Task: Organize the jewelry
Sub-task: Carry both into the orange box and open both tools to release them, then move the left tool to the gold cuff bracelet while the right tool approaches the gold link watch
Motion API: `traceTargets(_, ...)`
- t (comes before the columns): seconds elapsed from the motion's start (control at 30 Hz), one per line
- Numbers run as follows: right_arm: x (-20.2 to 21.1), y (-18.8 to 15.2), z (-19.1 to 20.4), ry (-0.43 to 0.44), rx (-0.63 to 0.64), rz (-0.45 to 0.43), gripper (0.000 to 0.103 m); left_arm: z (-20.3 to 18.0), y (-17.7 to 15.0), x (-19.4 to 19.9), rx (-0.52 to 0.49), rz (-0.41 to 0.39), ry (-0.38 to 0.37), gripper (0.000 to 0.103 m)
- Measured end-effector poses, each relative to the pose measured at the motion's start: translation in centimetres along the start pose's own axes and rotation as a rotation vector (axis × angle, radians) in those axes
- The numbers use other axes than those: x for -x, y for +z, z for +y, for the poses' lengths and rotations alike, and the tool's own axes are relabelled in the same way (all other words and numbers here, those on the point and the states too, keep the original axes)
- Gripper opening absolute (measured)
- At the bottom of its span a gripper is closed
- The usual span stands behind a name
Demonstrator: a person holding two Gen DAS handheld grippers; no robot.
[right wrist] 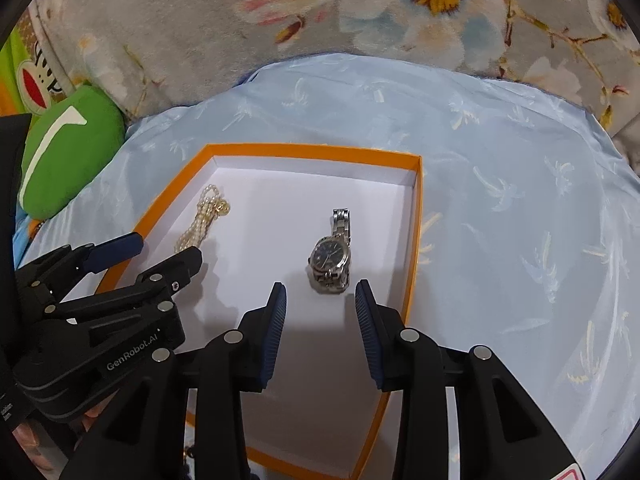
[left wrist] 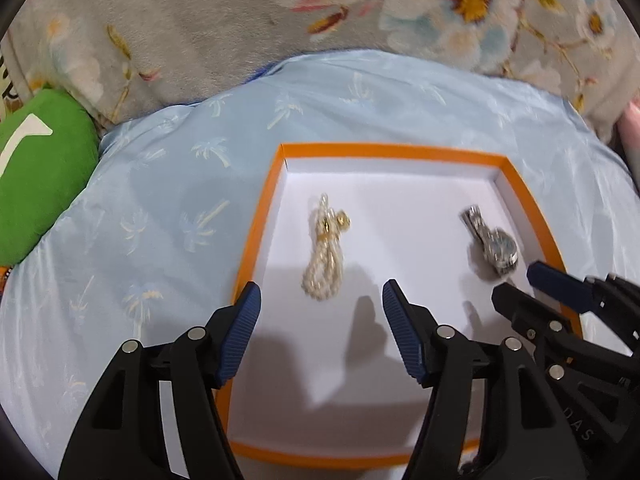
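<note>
- Inside the orange box (left wrist: 256,236), at its left, we find the pearl necklace (left wrist: 322,252): light, limp, slippery. We would pinch the bunched strands at mid-length.
- Left gripper (left wrist: 320,332): jaws spread, empty, just short of the necklace.
- At the box's right lies the metal watch (right wrist: 332,258): heavier, rigid case. We would grip across the case.
- Right gripper (right wrist: 320,320): jaws parted, holding nothing.
</note>
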State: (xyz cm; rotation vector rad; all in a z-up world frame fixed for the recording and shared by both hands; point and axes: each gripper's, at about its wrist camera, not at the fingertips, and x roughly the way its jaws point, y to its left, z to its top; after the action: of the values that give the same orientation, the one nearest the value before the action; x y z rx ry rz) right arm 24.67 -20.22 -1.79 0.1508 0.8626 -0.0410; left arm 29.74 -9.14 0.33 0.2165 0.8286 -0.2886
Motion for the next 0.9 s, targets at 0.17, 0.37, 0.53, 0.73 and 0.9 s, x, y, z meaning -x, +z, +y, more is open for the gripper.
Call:
traceTargets(0.17, 1.1, -1.5, 0.6, -0.021, 0.04, -0.002, 0.032, -0.1, -1.9, 0.5, 0.007, 0.067, -0.032, 0.061)
traceTargets(0.37, 2.5, -3.2, 0.9, -0.067, 0.098, -0.004, 0.031, -0.7, -4.1, 2.2, 0.0, 0.063, -0.051, 0.06)
traceTargets(0.53, 3.6, -4.5, 0.3, -0.083, 0.107, -0.004, 0.028, -1.5, -5.6, 3.6, 0.013, 0.059, -0.075, 0.06)
traceTargets(0.73, 4.6, -5.4, -0.3, -0.065, 0.097, -0.005, 0.029, -2.2, -7.0, 5.1, 0.037, 0.064, -0.107, 0.06)
traceTargets(0.9, 6.1, -5.0, -1.6, 0.004, 0.014, -0.025, 0.032, -1.7, -7.2, 5.9, 0.111, 0.071, -0.154, 0.06)
